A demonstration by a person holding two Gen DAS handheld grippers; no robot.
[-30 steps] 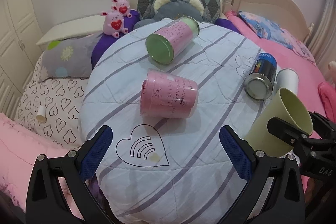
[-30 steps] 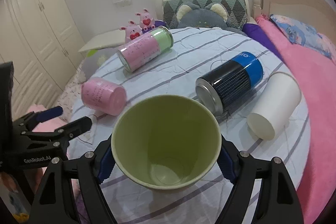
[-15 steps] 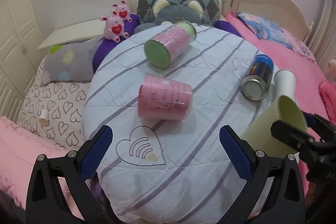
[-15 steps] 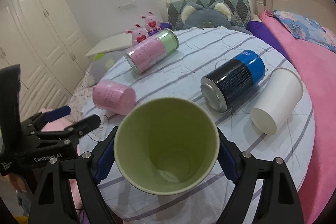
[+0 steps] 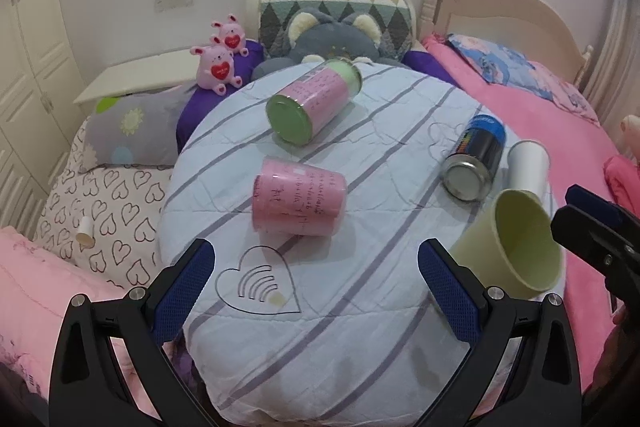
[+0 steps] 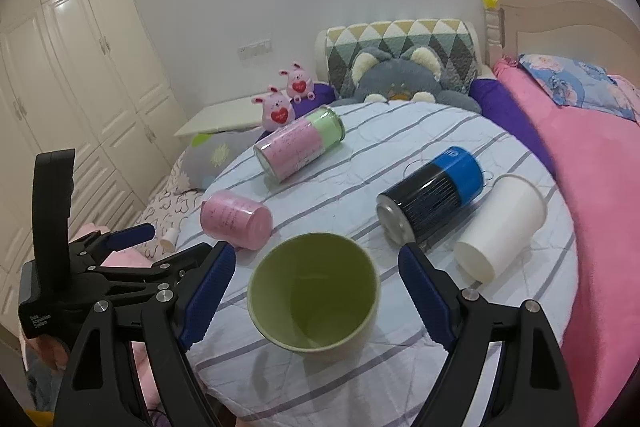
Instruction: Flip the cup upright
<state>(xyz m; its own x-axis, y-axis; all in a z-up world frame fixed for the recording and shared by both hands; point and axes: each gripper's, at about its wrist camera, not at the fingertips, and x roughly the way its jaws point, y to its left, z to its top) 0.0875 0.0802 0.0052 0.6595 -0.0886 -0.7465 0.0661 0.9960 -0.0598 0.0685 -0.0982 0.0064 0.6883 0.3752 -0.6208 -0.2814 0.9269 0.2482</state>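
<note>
A light green cup (image 6: 314, 291) stands upright, mouth up, on the round striped table (image 6: 400, 147) near its front edge. My right gripper (image 6: 316, 287) is open, with its blue-padded fingers apart from the cup on either side. The cup also shows in the left wrist view (image 5: 516, 247), at the right. My left gripper (image 5: 316, 275) is open and empty over the table's near edge. A pink cup (image 5: 298, 203) lies on its side ahead of it.
A pink-and-green tin (image 5: 312, 103), a blue-and-black can (image 6: 432, 195) and a white paper cup (image 6: 500, 231) lie on their sides on the table. Pillows, plush toys (image 5: 218, 61) and a pink bed (image 5: 560, 115) surround it.
My right gripper has opened and let go of the green cup, which now stands on the table. Both grippers have drawn back a little.
</note>
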